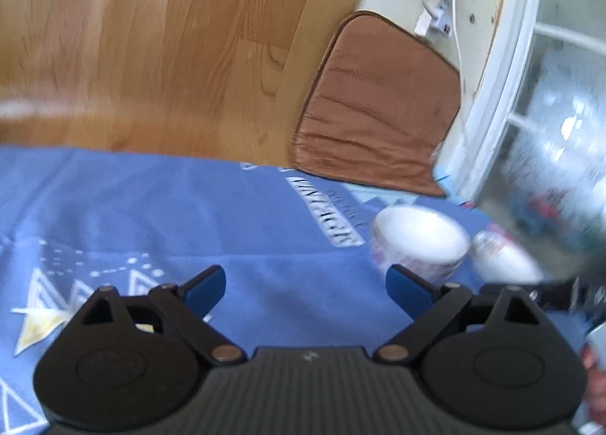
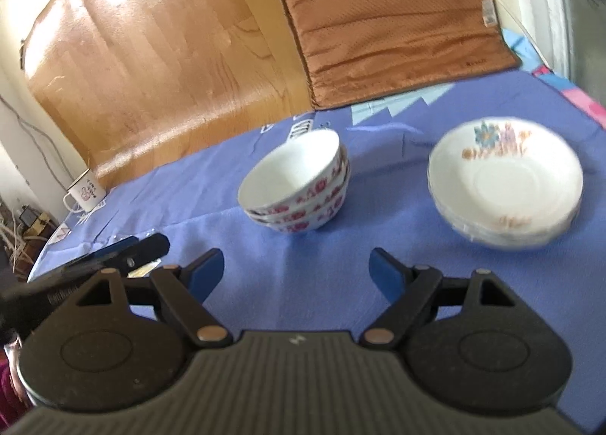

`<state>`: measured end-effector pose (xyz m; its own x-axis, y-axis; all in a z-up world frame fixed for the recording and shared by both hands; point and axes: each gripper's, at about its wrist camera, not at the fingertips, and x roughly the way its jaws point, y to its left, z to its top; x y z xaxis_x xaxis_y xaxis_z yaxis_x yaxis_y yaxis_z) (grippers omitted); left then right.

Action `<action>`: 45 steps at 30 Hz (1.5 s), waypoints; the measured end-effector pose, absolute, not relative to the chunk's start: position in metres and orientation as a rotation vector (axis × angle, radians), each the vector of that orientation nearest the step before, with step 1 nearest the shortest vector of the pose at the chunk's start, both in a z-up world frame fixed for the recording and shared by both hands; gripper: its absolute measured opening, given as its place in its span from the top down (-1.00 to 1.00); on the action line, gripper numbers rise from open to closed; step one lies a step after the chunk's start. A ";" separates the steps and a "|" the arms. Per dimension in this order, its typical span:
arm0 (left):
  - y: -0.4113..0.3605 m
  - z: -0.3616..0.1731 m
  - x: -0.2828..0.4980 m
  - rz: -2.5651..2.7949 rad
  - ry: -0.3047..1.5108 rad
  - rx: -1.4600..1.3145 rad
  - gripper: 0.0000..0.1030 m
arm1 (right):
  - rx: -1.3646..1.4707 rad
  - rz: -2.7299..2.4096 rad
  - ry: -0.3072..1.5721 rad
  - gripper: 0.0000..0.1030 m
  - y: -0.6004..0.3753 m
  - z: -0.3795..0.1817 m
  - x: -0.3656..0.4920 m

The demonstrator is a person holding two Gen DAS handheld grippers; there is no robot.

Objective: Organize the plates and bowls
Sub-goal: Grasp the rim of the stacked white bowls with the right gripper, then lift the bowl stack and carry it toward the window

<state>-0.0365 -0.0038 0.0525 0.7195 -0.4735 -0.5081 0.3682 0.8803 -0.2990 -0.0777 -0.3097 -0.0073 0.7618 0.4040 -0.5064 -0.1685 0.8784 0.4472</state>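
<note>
**Both claws wide and empty over the blue cloth**

Left claw (image 1: 305,293) stands wide apart with nothing between its blue pads, only bare blue cloth (image 1: 151,207) beneath it. Right claw (image 2: 295,272) is spread likewise and grips nothing.

Writing on the cloth is printed in white blocks near its far edge, but blur leaves the letters unreadable. A white enamel mug (image 2: 84,193) at the cloth's far left corner carries a small pink motif and lettering too small to make out.

From the right wrist view, a stack of bowls (image 2: 299,185) with red flower bands sits ahead of the claw, slightly left of centre, tilted toward the camera. Well apart to its right stands a stack of plates (image 2: 505,185), white with a blue and orange flower print. Both stacks hold nothing inside. Open cloth lies between each stack and the claw.

Beyond the cloth's far edge runs a wooden board (image 1: 151,37), with a brown cushion (image 2: 390,18) leaning beside it. The left claw's arm shows dark at the lower left of the right wrist view, near the cloth's left edge.
</note>
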 end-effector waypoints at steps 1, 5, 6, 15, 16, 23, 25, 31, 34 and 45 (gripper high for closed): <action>-0.002 0.058 -0.032 -0.486 0.617 -0.207 -0.76 | 0.384 0.326 0.628 -0.62 -0.312 -0.003 -0.076; -0.012 0.082 -0.004 -0.554 0.667 -0.258 -0.75 | 0.368 0.321 0.615 -0.46 -0.326 0.014 -0.066; -0.018 0.085 0.004 -0.568 0.693 -0.259 -0.75 | 0.372 0.318 0.619 -0.39 -0.330 0.016 -0.062; -0.080 0.065 0.051 -0.607 0.863 -0.188 -0.58 | 0.453 0.362 0.758 0.02 -0.347 0.017 -0.004; -0.082 0.061 0.053 -0.606 0.883 -0.189 -0.50 | 0.446 0.365 0.772 0.06 -0.346 0.016 0.001; -0.097 0.029 0.068 -0.624 1.012 -0.212 0.15 | 0.471 0.384 0.911 0.43 -0.338 -0.009 0.032; -0.097 0.022 0.072 -0.648 1.029 -0.259 0.28 | 0.487 0.395 0.938 0.45 -0.335 -0.016 0.037; -0.099 0.029 0.070 -0.635 1.055 -0.278 0.39 | 0.572 0.406 0.946 0.51 -0.343 -0.017 0.037; -0.110 0.044 0.064 -0.650 1.027 -0.259 0.39 | 0.564 0.409 0.922 0.52 -0.350 -0.006 0.027; -0.210 0.078 0.048 -0.810 1.005 -0.181 0.37 | 0.565 0.264 0.794 0.51 -0.432 0.030 -0.017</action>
<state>0.0481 -0.2100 0.0777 0.2784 -0.6781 -0.6801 0.5205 0.7017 -0.4865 -0.0167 -0.4316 0.0297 0.6790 0.4269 -0.5973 -0.0152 0.8216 0.5699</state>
